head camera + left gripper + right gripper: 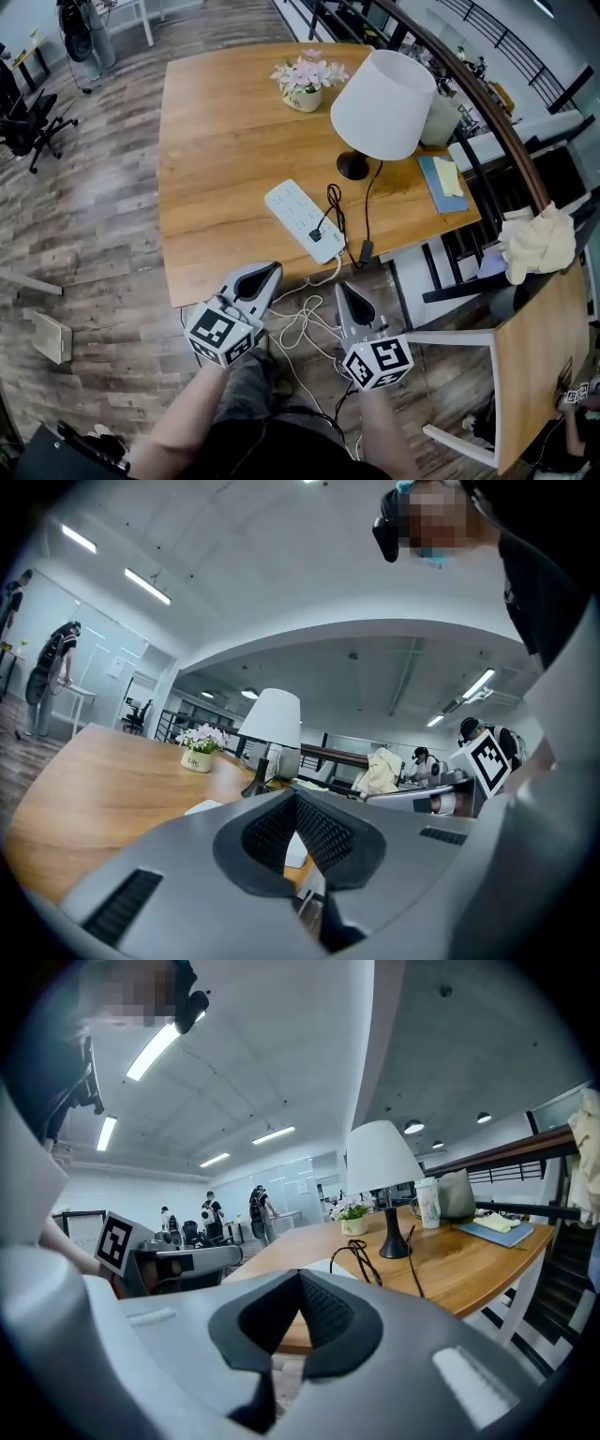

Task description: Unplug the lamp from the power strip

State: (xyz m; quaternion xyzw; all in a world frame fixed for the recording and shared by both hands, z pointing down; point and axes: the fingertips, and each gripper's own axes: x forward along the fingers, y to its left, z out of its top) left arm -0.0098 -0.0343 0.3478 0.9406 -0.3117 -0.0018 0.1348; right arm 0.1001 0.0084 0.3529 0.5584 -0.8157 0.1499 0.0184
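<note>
Hovering left tongs (270, 272), right tongs (344, 290) shut, empty. Small black plug (316, 234) on white plastic power strip (298, 214): probably rigid, snug; I'd pinch body.

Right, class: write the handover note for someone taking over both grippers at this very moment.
Left gripper: shut, empty, off the near edge of the table.
Right gripper: shut, empty, beside it.
Power strip lies near that edge; lamp stands behind it; black plug sits in the strip.
Done: nothing yet.
Left: open a gripper, grip the plug, pull it out, probably steadying the strip.
</note>
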